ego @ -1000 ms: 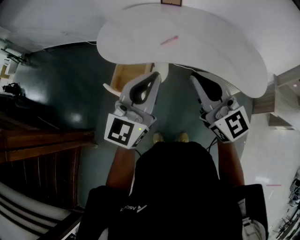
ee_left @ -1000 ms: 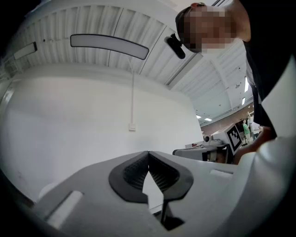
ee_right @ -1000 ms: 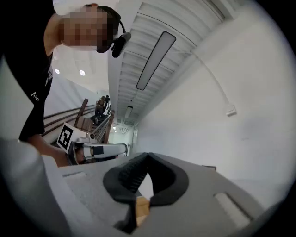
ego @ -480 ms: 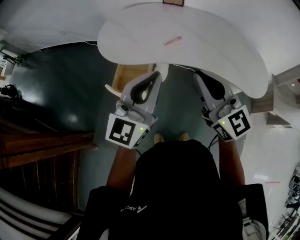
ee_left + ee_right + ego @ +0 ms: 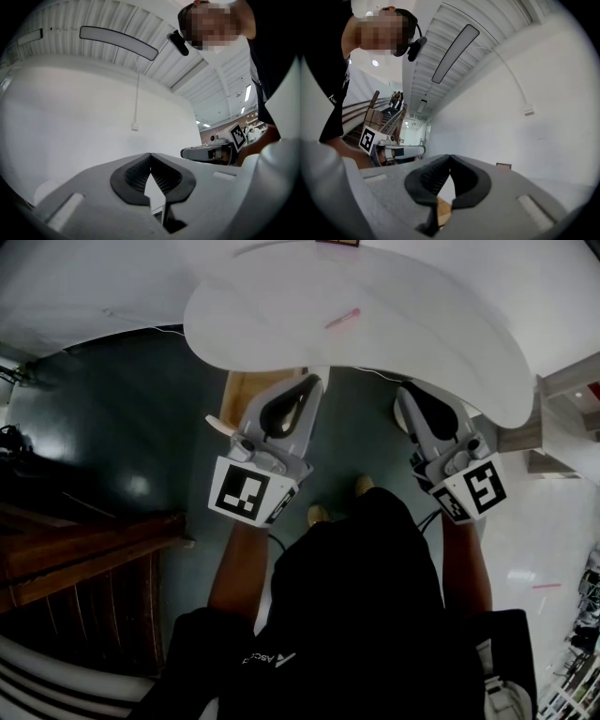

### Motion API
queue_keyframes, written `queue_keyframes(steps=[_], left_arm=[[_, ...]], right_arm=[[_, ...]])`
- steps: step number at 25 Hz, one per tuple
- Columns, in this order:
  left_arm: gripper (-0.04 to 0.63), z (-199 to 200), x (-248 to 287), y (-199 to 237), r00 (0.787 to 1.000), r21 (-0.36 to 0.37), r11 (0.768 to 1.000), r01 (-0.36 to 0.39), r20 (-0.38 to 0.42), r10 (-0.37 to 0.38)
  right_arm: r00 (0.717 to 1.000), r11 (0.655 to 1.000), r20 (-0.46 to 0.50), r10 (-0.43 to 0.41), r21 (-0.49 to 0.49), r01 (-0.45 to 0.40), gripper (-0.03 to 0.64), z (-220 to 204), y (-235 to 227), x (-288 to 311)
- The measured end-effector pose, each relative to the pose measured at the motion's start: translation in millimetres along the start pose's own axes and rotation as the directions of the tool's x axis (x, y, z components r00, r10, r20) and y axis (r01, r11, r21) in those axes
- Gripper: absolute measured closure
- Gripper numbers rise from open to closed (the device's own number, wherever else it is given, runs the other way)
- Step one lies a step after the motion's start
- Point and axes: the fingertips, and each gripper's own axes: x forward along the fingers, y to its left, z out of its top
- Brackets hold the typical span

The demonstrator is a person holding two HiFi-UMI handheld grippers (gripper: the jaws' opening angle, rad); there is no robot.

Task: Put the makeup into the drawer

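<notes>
Head camera steeply above white table [image 5: 281,324]

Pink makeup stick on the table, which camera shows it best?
The head view. There the pink stick lies in plain sight on the white table, near its far edge. The left gripper view and the right gripper view show only their own jaws, wall and ceiling; the stick appears in neither.

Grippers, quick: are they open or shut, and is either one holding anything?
Left gripper: shut, nothing between its jaws.
Right gripper: shut, nothing between its jaws.
</notes>
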Motion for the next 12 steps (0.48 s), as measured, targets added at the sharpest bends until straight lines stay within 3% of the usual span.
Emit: queue_keyframes(steps=[5, 12], left_arm=[[0.584, -16.8, 28.2, 8.6, 0.999, 0.008, 1.0, 0.019, -0.036, -0.019], [0.584, -45.3, 89.6, 30.6, 0.994, 0.036, 0.999, -0.008, -0.113, 0.012]], right_arm=[[1.0, 1.0, 0.002, -0.016, -0.002, 0.016, 0.614, -6.6, -30.4, 8.7], [1.0, 1.0, 0.014, -0.011, 0.003, 0.011, 0.614, -17.9, -104.2, 31.7]])
